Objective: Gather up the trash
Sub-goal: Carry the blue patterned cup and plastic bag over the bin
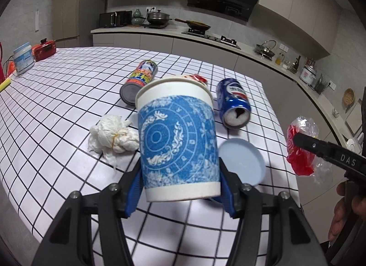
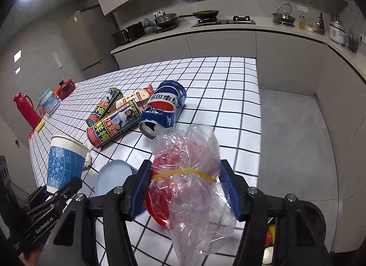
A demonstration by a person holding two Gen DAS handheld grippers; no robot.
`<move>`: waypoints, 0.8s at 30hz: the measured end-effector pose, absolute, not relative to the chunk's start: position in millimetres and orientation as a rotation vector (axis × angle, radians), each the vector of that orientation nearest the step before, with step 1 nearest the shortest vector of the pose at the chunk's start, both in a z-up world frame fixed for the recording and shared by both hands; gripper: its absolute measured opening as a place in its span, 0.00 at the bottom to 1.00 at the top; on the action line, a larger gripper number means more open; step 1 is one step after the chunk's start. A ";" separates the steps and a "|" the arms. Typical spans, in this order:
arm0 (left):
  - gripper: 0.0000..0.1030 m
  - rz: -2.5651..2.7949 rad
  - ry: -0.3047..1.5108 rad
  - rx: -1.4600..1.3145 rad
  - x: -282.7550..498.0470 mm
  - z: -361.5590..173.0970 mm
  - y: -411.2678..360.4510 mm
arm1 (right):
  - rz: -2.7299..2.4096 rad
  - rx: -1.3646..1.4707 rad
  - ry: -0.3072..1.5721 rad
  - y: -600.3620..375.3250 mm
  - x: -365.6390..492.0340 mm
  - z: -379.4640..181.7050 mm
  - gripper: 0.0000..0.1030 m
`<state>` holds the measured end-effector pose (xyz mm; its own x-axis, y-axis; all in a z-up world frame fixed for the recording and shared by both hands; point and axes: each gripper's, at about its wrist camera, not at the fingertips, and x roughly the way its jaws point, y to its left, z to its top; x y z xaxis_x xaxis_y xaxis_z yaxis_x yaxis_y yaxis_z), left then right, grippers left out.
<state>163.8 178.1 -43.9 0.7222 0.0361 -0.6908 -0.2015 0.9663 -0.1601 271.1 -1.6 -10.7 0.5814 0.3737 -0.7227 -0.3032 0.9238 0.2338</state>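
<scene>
My left gripper [image 1: 180, 174] is shut on a blue-and-white paper cup [image 1: 176, 137], held tilted above the checked table [image 1: 68, 96]. My right gripper [image 2: 185, 174] is shut on a clear plastic bag [image 2: 189, 188] with red stuff inside and a yellow rubber band around it. The bag [image 1: 302, 149] shows at the right edge of the left wrist view. On the table lie a crumpled tissue [image 1: 112, 135], a dented blue can [image 2: 163, 110], two colourful cans [image 2: 114, 126] [image 2: 105, 105], a snack wrapper [image 2: 137, 96] and a pale blue lid [image 1: 242, 160].
A red thermos [image 2: 25, 110], a white tub [image 1: 22, 60] and a red pot [image 1: 44, 48] stand at the table's far left. The table's right edge drops to grey floor [image 2: 297, 140]. A dark round bin [image 2: 315, 218] sits low right. Kitchen counters line the back.
</scene>
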 end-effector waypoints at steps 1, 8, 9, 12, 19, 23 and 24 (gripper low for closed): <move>0.58 0.128 0.752 -0.230 162.5 -42.8 174.7 | 0.392 0.089 0.862 -5.3 267.9 -9.8 0.60; 0.58 0.093 0.735 -0.206 155.6 -36.4 152.8 | 0.360 0.082 0.842 -26.4 249.1 -5.2 0.60; 0.58 0.085 0.734 -0.203 154.9 -36.0 150.1 | 0.353 0.083 0.840 -30.8 245.8 -4.6 0.60; 0.58 0.062 0.730 -0.192 153.9 -33.4 138.3 | 0.334 0.091 0.835 -44.5 238.6 -3.2 0.60; 0.58 -0.013 0.726 -0.159 152.5 -29.7 98.7 | 0.274 0.120 0.823 -85.0 224.7 -0.2 0.60; 0.58 -0.057 0.730 -0.146 151.1 -30.9 75.8 | 0.240 0.131 0.819 -109.4 216.5 1.1 0.60; 0.58 -0.068 0.732 -0.143 150.7 -31.4 70.0 | 0.233 0.133 0.819 -114.6 214.9 1.0 0.60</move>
